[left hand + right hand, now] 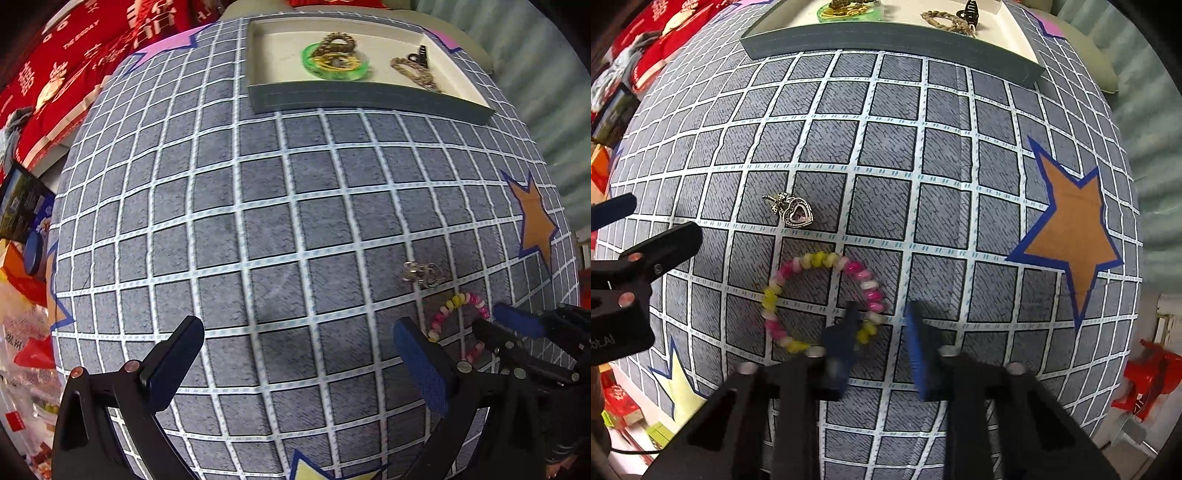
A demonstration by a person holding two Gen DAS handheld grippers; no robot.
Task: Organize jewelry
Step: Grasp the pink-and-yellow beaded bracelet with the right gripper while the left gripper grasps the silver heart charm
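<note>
- Left gripper [299, 360]: jaws spread wide, nothing between them, over bare grid cloth [258, 221].
- Heart-shaped silver charm [793, 212]: flat on the cloth, just beyond the bracelet, apart from it.
- Pink-and-yellow coil bracelet [822, 301]: flat on the cloth — right gripper [882, 328] jaws parted, straddling its near-right arc; contact cannot be told.
- Tray [354, 101]: at the far edge, holding a green ring [334, 61] and gold chains [415, 74].

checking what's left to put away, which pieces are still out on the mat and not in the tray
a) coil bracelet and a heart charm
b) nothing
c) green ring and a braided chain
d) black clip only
a: the pink and yellow coil bracelet and the silver heart charm lie on the grid mat, apart from each other, while the tray sits at the far edge.
</note>
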